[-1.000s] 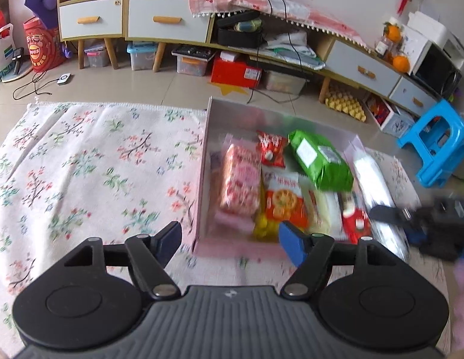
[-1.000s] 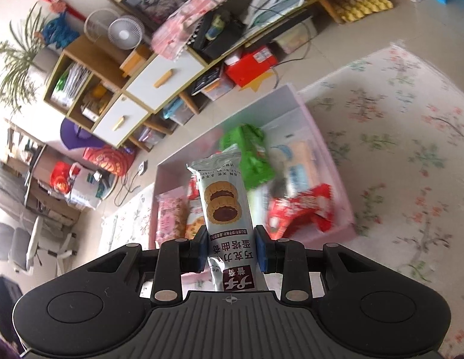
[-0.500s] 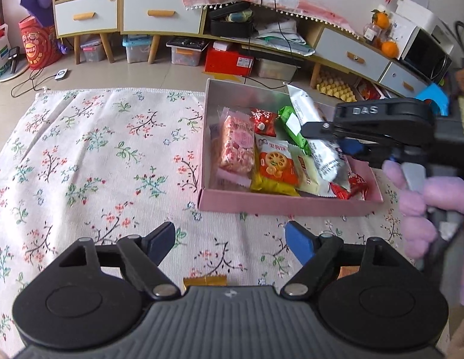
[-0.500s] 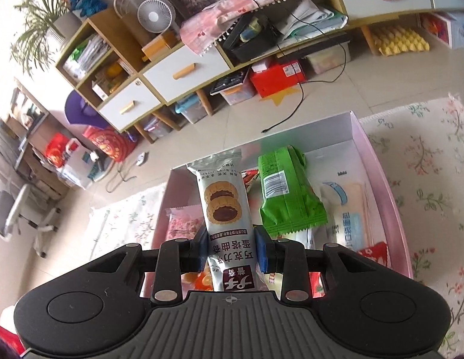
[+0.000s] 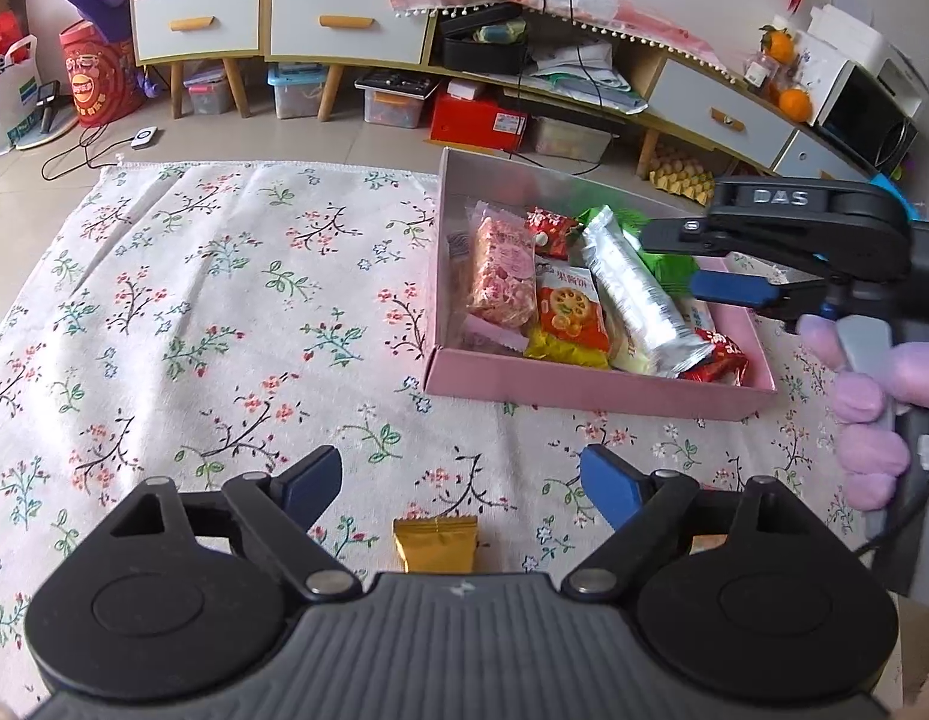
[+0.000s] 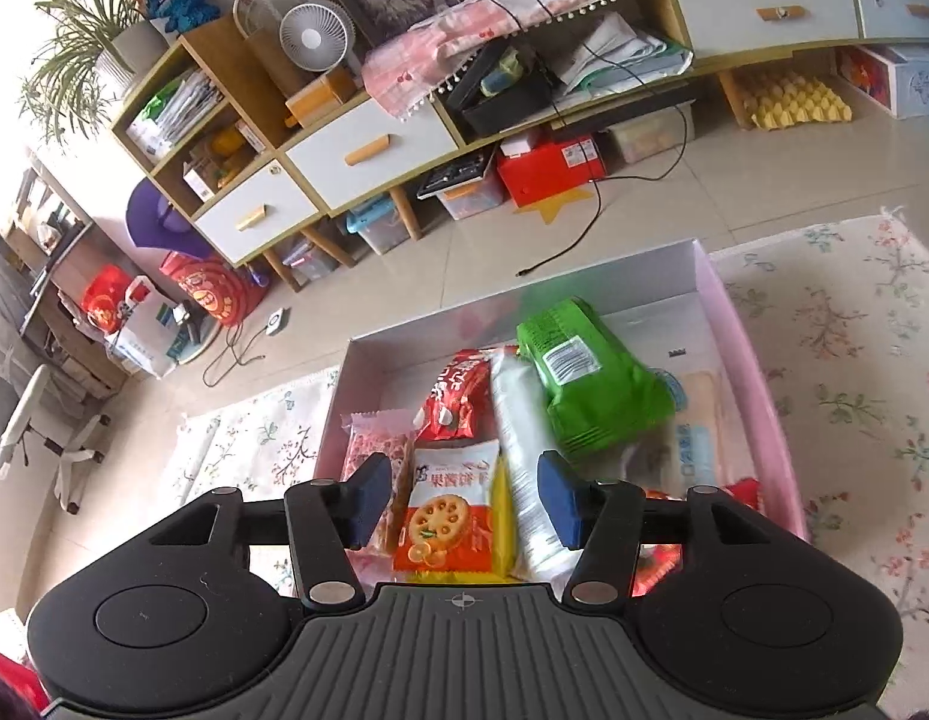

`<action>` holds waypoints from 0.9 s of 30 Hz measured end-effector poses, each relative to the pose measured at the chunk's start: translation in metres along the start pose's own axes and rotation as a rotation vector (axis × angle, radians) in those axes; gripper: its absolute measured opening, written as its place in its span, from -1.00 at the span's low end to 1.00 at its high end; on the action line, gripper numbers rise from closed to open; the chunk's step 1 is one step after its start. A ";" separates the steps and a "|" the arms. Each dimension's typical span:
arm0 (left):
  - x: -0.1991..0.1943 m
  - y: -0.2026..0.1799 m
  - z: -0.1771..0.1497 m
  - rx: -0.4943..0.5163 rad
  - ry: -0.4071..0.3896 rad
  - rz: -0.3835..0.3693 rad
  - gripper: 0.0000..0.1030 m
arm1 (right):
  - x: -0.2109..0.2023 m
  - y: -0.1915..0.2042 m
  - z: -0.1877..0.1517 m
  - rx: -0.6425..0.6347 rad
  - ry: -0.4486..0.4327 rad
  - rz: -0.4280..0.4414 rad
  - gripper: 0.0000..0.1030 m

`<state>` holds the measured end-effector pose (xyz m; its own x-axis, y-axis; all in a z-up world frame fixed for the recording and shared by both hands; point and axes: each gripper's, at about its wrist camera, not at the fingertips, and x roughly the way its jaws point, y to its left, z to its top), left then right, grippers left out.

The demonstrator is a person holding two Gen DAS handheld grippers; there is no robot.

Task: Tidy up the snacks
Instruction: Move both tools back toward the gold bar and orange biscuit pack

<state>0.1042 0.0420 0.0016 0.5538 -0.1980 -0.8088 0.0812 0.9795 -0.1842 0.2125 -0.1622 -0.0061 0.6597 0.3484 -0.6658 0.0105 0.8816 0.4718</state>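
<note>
A pink box point(image 5: 584, 387) point(image 6: 758, 396) on the flowered cloth holds several snack packets. The silver cookie pack point(image 5: 635, 291) point(image 6: 521, 450) lies loose in it, beside the orange cracker pack point(image 5: 569, 315) point(image 6: 449, 516) and the green pack point(image 6: 590, 384). My right gripper point(image 6: 461, 501) point(image 5: 710, 261) hovers over the box, its jaws opening, pads clear of the silver pack. My left gripper point(image 5: 461, 480) hangs above the cloth with jaws opening wide and nothing pressed between them. A gold packet point(image 5: 435, 543) lies on the cloth just below it.
A gloved hand point(image 5: 866, 414) holds the right gripper at the right edge. Beyond the cloth's far edge is tiled floor with a cable, a red box point(image 5: 479, 120) and a low cabinet point(image 5: 344, 30). The cloth left of the box is bare point(image 5: 194, 300).
The right gripper has let go of the silver cookie pack, which now lies in the box. The left gripper drew back from the box and opened wider; the gold packet came into view.
</note>
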 end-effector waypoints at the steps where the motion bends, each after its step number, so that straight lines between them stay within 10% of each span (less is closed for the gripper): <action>1: -0.001 0.000 -0.001 0.002 0.001 0.002 0.69 | -0.004 0.000 -0.001 -0.001 -0.001 -0.004 0.10; 14: -0.019 -0.006 -0.025 0.039 0.016 0.043 0.92 | -0.067 -0.011 -0.034 -0.051 0.004 -0.036 0.67; 27: -0.010 0.001 -0.063 0.044 0.036 0.075 0.95 | -0.097 -0.035 -0.086 -0.163 0.035 -0.095 0.75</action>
<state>0.0465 0.0431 -0.0260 0.5294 -0.1249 -0.8391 0.0779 0.9921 -0.0985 0.0831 -0.1995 -0.0077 0.6349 0.2700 -0.7239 -0.0522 0.9498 0.3084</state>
